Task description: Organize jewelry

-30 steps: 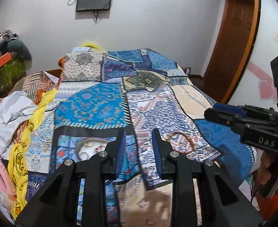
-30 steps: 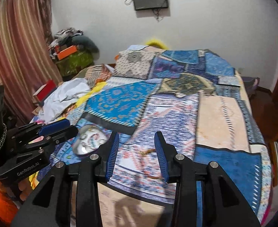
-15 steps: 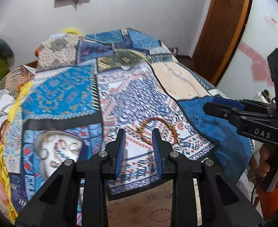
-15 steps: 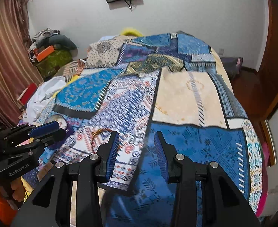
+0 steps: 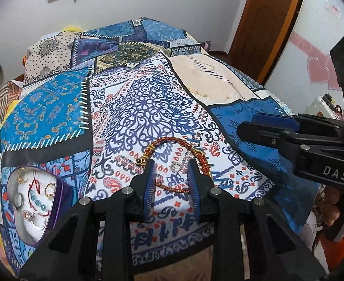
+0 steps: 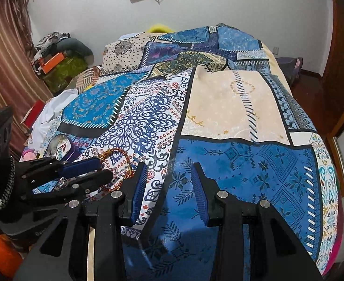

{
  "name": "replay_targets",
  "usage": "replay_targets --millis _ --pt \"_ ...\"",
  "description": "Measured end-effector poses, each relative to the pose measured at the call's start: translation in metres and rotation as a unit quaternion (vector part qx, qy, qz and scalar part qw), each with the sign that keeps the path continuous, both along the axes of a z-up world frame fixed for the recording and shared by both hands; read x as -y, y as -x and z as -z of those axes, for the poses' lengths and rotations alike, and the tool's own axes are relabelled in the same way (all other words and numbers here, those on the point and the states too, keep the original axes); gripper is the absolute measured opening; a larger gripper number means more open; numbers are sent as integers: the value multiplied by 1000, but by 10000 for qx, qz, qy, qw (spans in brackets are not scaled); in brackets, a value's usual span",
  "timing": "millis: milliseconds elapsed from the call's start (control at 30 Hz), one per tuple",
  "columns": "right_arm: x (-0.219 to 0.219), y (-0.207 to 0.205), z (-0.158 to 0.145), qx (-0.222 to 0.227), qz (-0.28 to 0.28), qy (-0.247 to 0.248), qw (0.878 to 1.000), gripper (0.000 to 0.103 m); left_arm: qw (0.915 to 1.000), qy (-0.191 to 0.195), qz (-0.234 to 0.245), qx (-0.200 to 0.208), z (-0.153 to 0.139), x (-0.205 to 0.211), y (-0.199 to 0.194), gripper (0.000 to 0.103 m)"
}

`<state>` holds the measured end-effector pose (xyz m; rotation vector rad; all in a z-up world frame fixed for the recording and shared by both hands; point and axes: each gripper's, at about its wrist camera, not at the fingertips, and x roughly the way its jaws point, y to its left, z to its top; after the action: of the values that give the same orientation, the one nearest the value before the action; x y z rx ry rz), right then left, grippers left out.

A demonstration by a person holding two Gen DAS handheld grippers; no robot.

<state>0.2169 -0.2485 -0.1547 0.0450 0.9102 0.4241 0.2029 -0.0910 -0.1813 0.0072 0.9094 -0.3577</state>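
A red-and-gold braided bracelet point(image 5: 172, 141) lies on the patterned bedspread, with a small silver ring point(image 5: 176, 167) inside its loop. My left gripper point(image 5: 172, 164) is open just above the bedspread, its jaws straddling the ring and the bracelet's near strand. A purple heart-shaped jewelry box point(image 5: 29, 201) with white padding holds several rings and small chains at the lower left. My right gripper point(image 6: 168, 167) is open and empty over the blue patch, right of the bracelet point(image 6: 115, 161); it also shows in the left wrist view point(image 5: 272, 128).
The bed point(image 6: 230, 107) fills both views. Piled clothes and boxes point(image 6: 54, 58) stand at the far left by a striped curtain. A wooden door point(image 5: 272, 23) is at the right. The bed's near edge lies just below the grippers.
Both grippers have swung right and moved down toward the bedspread. The left gripper has closed in on the bracelet and ring, which now lie between its jaws. The jaws stay open.
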Motion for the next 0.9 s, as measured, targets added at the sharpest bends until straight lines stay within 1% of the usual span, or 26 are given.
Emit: replay_targets --millis 67,133,167,233,267,433,500,767,867,900 --pt "0 -1 2 -30 -1 -15 10000 35 10000 -6 16 -5 2 2 -2 27" --pt "0 -1 4 -47 -9 -20 10000 35 10000 -13 38 2 4 4 -4 21" --pt "0 -2 4 -53 -14 -23 10000 35 10000 -10 49 1 5 5 -5 19" --pt "-1 -3 4 -65 -30 -35 10000 35 10000 -15 85 11 7 6 -5 11" --pt "-2 -2 4 -67 -39 -41 10000 35 10000 -38 89 20 8 7 -5 10" --pt "-8 -2 3 -67 -127 -46 9999 35 9999 -51 86 54 7 6 -3 10" --pt "-12 -1 3 -44 -164 -26 9999 35 10000 -2 31 89 4 3 0 10" --pt "-43 2 8 18 -543 126 9984 35 9989 149 -264 361 -18 -23 12 10" --pt "-54 0 13 -58 -663 132 9977 35 9984 176 -355 411 -22 -33 14 10" --pt "-57 -1 16 -83 -668 165 9976 33 9982 182 -380 415 -23 -35 15 10"
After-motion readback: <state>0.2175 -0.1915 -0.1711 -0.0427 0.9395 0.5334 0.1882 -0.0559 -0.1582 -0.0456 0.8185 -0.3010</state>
